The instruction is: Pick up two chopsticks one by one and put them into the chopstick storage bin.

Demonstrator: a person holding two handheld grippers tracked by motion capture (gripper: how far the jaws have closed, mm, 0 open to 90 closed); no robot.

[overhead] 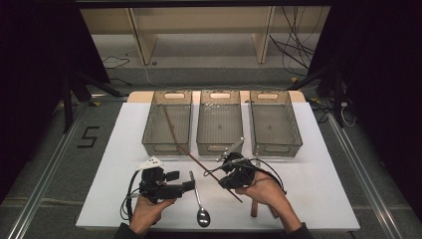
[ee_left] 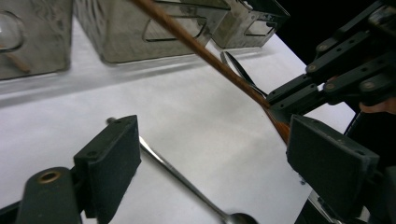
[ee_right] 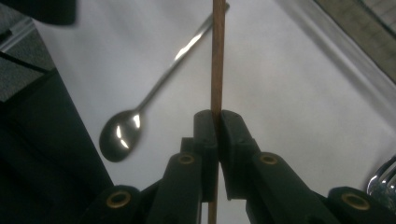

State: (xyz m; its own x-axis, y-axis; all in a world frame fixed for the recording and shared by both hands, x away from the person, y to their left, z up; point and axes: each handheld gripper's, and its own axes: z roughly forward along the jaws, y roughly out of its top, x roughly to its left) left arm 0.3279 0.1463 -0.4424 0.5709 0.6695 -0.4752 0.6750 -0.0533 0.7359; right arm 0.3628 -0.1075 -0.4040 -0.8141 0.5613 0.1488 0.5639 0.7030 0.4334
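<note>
The right gripper clamps the long brown wooden chopstick (lifted, tip over the left grey bin); left gripper open; silver metal spoon remains on the white surface.

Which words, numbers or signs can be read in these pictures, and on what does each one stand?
"5": a black figure marked on the grey floor, to the left of the white table, in the high view.
The grey three-cornered plate on the left gripper bears small dark marks, too small to read.
The three bins, the spoon and the wooden chopstick show no writing.
</note>
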